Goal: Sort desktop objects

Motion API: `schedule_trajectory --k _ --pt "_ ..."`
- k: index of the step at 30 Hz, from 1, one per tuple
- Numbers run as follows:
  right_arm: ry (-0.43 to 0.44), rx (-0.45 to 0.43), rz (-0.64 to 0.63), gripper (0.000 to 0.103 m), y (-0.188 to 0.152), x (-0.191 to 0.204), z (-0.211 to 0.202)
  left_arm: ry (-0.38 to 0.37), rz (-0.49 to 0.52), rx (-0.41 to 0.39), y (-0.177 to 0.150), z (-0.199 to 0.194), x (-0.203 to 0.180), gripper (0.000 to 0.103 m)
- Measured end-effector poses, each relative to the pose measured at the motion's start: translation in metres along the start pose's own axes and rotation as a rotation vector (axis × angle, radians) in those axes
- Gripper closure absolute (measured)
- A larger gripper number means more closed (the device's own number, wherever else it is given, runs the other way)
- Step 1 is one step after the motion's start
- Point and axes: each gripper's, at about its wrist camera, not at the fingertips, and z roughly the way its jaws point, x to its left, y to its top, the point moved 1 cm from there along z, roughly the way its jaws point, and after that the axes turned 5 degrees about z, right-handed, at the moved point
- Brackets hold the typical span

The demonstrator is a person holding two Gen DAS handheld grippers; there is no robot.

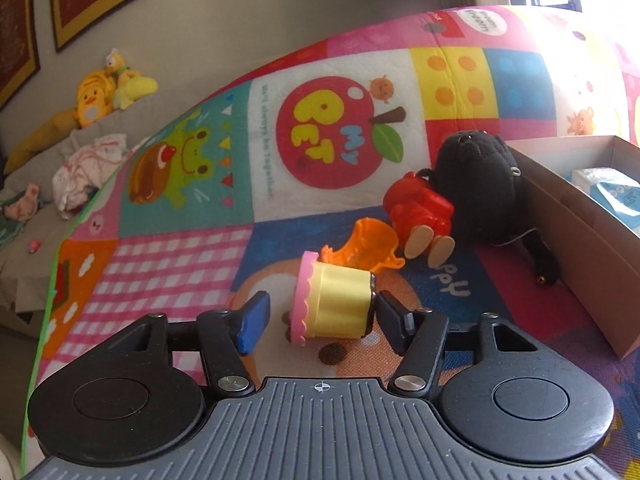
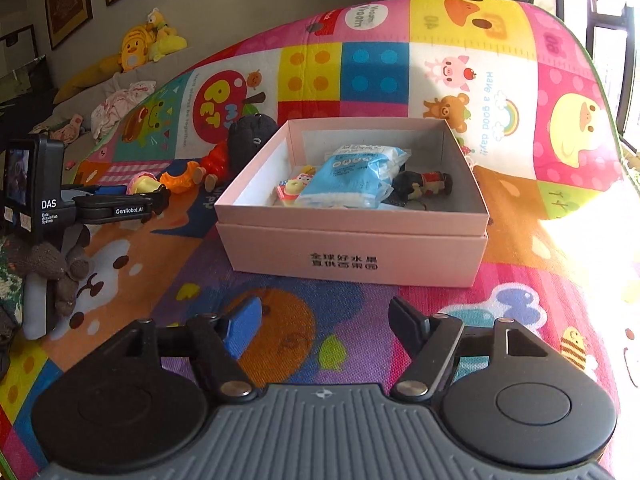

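A yellow toy cup with a pink scalloped rim (image 1: 336, 300) lies on its side on the play mat, between the fingers of my left gripper (image 1: 322, 300). The black right finger touches its base; the blue left pad (image 1: 252, 320) stands a little off its rim, so the gripper is open. Beyond it lie an orange toy (image 1: 368, 246), a red figure (image 1: 420, 208) and a black plush (image 1: 476, 184). My right gripper (image 2: 325, 306) hangs open and empty over the mat before a pink box (image 2: 352, 248), which holds a blue tissue pack (image 2: 352, 176), a dark-haired doll (image 2: 420, 184) and a small toy (image 2: 294, 190).
The box wall (image 1: 580, 232) stands just right of the black plush. In the right wrist view the left gripper's device (image 2: 36, 196) is held by a hand in a knitted glove (image 2: 52, 268) at the left. Yellow plush toys (image 1: 104, 88) and crumpled cloth (image 1: 92, 168) lie on a sofa beyond the mat.
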Motion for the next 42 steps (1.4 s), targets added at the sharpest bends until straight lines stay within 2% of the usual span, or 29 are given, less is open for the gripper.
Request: schedule_trajectory --k 1,3,7,10,14,17,20,25,30,34,35,38,40,42 --pt "-0.004 0.007 0.011 0.031 -0.006 -0.003 0.001 0.007 0.013 0.003 -0.001 0.001 -0.001 0.055" --pt "-0.011 0.017 0.036 0.029 -0.013 -0.008 0.003 0.008 0.042 -0.007 -0.002 -0.004 -0.004 0.055" --pt "-0.047 0.010 0.065 0.027 -0.017 -0.017 0.008 -0.049 0.136 -0.052 -0.004 -0.036 -0.019 0.056" --pt "-0.055 -0.002 0.072 0.023 -0.017 -0.019 0.009 -0.134 0.239 -0.103 -0.010 -0.073 -0.041 0.056" --pt "-0.072 -0.014 0.073 0.023 -0.017 -0.019 0.009 -0.232 0.385 -0.166 -0.019 -0.112 -0.081 0.056" --pt "-0.081 -0.024 0.081 0.022 -0.017 -0.021 0.006 -0.296 0.463 -0.186 -0.026 -0.126 -0.108 0.056" --pt "-0.095 -0.035 0.096 0.020 -0.016 -0.025 0.002 -0.358 0.481 -0.180 -0.033 -0.131 -0.126 0.052" --pt "-0.111 -0.050 0.097 0.017 -0.015 -0.029 -0.003 -0.437 0.433 -0.191 -0.034 -0.144 -0.134 0.047" --pt "-0.112 -0.063 0.098 0.016 -0.011 -0.028 -0.006 -0.602 0.337 -0.164 -0.030 -0.152 -0.133 0.045" --pt "-0.115 -0.083 0.072 0.015 -0.007 -0.023 -0.013 -0.665 0.292 -0.167 -0.032 -0.157 -0.133 0.030" --pt "-0.116 -0.086 0.062 0.014 -0.006 -0.021 -0.015 -0.667 0.276 -0.175 -0.032 -0.159 -0.130 0.021" --pt "-0.112 -0.097 0.008 0.014 0.004 -0.011 -0.019 -0.624 0.197 -0.192 -0.031 -0.157 -0.111 0.007" --pt "-0.109 -0.119 -0.052 0.014 0.016 0.002 -0.020 -0.573 0.109 -0.179 -0.031 -0.146 -0.093 0.007" --pt "-0.121 -0.157 -0.129 0.014 0.031 0.018 -0.019 -0.497 -0.028 -0.131 -0.032 -0.126 -0.068 0.005"
